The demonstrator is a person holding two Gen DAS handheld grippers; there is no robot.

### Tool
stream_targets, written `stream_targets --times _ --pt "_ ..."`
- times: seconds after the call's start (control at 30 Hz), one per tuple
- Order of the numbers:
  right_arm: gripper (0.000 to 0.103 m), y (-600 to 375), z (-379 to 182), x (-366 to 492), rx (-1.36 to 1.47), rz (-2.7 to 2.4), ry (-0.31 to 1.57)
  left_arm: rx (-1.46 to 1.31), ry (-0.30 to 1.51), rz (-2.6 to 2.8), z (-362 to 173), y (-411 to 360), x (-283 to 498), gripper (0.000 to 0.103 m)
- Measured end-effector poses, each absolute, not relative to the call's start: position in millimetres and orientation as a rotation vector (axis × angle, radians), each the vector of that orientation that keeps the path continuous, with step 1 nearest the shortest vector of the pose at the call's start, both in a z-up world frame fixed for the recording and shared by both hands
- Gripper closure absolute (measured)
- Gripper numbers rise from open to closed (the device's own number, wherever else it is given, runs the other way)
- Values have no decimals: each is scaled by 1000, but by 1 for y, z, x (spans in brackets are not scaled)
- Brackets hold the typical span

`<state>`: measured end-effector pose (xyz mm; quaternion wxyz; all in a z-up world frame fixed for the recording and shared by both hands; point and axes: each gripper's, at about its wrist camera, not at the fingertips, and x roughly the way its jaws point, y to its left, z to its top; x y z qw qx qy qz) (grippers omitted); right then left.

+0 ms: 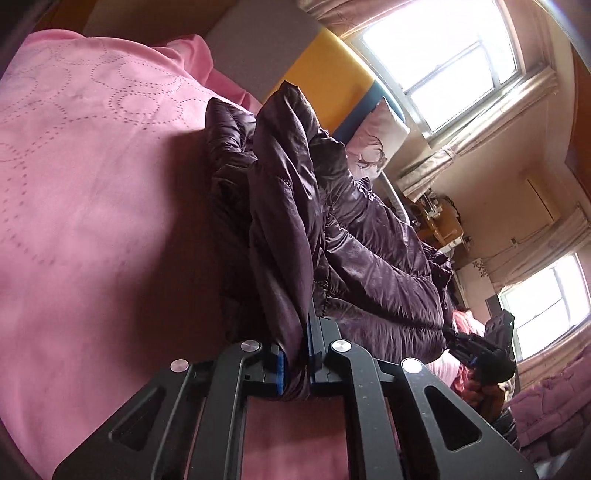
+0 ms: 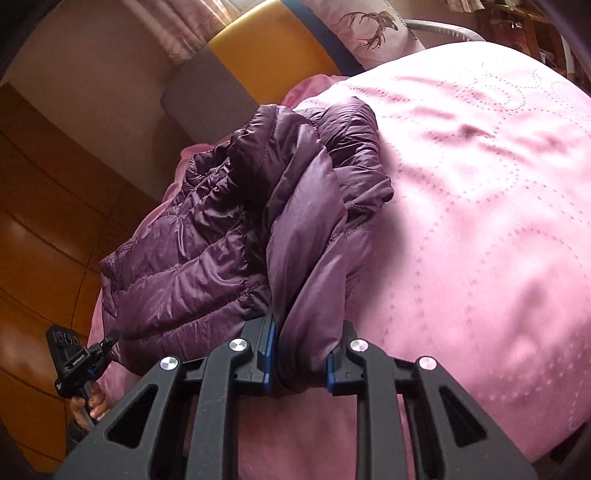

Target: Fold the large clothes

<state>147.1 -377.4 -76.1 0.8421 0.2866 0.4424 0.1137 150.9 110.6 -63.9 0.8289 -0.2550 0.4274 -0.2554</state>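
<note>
**Two grippers lifting a purple puffer jacket above a pink bedspread, mid-fold.**

The left gripper (image 1: 295, 373) is clamped on a bunched edge of the jacket (image 1: 351, 240); the right gripper (image 2: 299, 363) pinches another thick fold of the same jacket (image 2: 207, 240). The garment hangs between them, crumpled, its far end resting on the bedspread (image 2: 480, 184) near the pillow (image 2: 373, 33). To fold well, the grippers should probably draw apart until the held edge is taut, keep level with each other, then carry it over the resting half and lay it flat before letting go; slippery padded fabric may slide out of a light grip.
</note>
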Motion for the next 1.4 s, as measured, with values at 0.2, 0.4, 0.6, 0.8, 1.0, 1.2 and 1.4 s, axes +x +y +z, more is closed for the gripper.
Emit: stream_targets --times 0.2,0.4,0.6,0.8,1.0,1.2,1.4 --pt "64 -376 -54 104 483 243 962 -510 943 -562 -50 124 95 91" --pt "55 -349 1 103 266 184 814 -397 833 -406 -18 141 75 33" --pt "37 -287 23 153 3 273 750 -277 731 -483 20 116 93 33" --pt "61 -271 -34 210 -144 317 942 -149 778 -585 14 69 132 33" --pt "99 -279 -37 197 -134 297 927 -65 936 -548 -26 35 159 63" --pt "103 -278 -16 169 -139 253 842 -106 864 -527 -21 46 144 101" --pt "103 -285 21 145 -121 229 743 -191 717 -550 26 65 114 101"
